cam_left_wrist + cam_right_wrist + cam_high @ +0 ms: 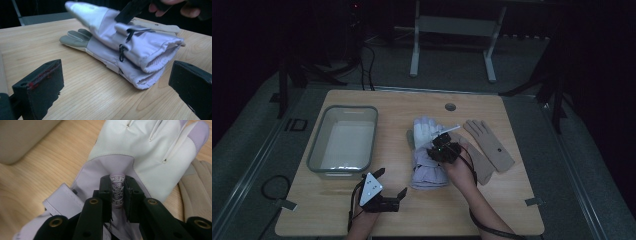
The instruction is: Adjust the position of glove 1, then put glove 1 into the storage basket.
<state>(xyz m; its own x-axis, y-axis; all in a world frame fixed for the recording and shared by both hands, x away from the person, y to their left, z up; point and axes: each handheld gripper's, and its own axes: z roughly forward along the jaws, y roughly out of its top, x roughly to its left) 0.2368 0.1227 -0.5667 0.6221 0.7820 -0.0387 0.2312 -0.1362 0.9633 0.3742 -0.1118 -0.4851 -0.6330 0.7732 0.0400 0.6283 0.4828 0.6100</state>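
The right claw (117, 192) pinches the top purple glove's (140, 152) tab, ready to lift. The left claw (115, 90), at 7 o'clock, waits wide open.

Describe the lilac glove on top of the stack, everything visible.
The top lilac glove looks like soft fabric with a white palm panel and lilac cuff, its open cuff showing a ribbed pale lining. It lies flat on a matching glove at the middle of the wooden table, fingers pointing away from the person. A small patterned tab on its wrist is pinched by the right claw. A black clip hangs at its side.
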